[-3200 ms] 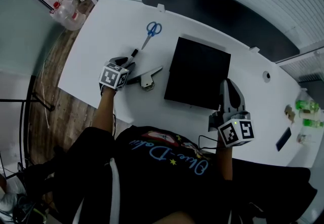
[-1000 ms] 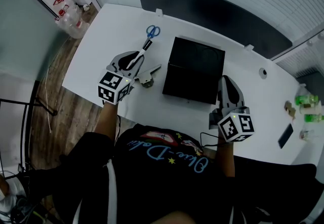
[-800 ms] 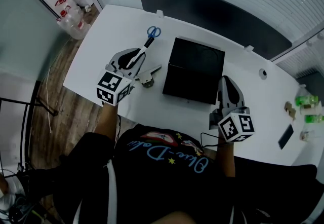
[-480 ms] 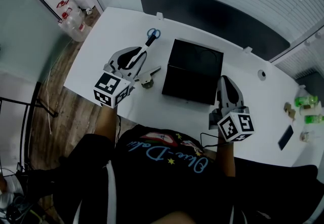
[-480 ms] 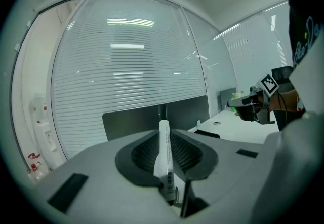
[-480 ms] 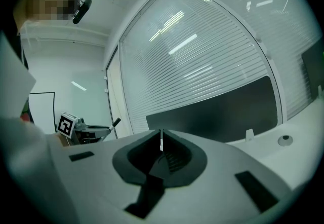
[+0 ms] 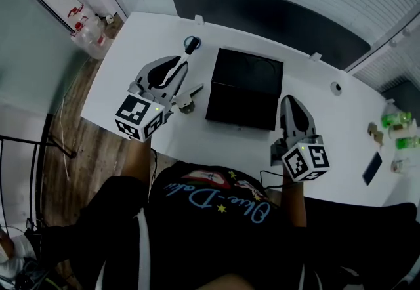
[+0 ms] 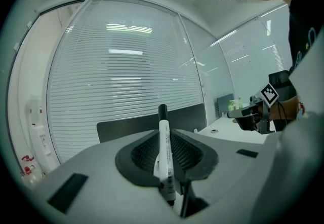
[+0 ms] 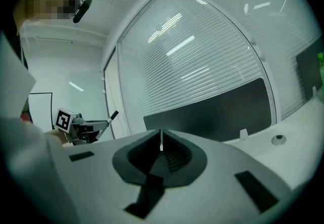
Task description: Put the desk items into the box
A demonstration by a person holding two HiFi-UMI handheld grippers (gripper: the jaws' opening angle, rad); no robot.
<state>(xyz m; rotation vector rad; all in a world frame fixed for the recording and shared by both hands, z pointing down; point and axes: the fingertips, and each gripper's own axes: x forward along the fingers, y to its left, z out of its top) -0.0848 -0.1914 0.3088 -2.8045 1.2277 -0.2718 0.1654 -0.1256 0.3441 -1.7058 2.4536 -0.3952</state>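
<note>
Marker, clamped between the jaws of the left gripper, sits left of the open box, apparently mid-carry, and next needs bringing over the box and releasing, while the right gripper, jaws closed on nothing, waits at the box's right.

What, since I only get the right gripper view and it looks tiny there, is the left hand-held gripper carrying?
Observer: A marker, white barrel with a black cap, clamped between the jaws of the left hand-held gripper.
Operator: Is it over the box?
Observer: No. In the head view it is to the left of the black box, over the white desk.
Operator: Is anything lying on the desk?
Observer: At least a grey metal tool, lying beside the box's left edge.
</note>
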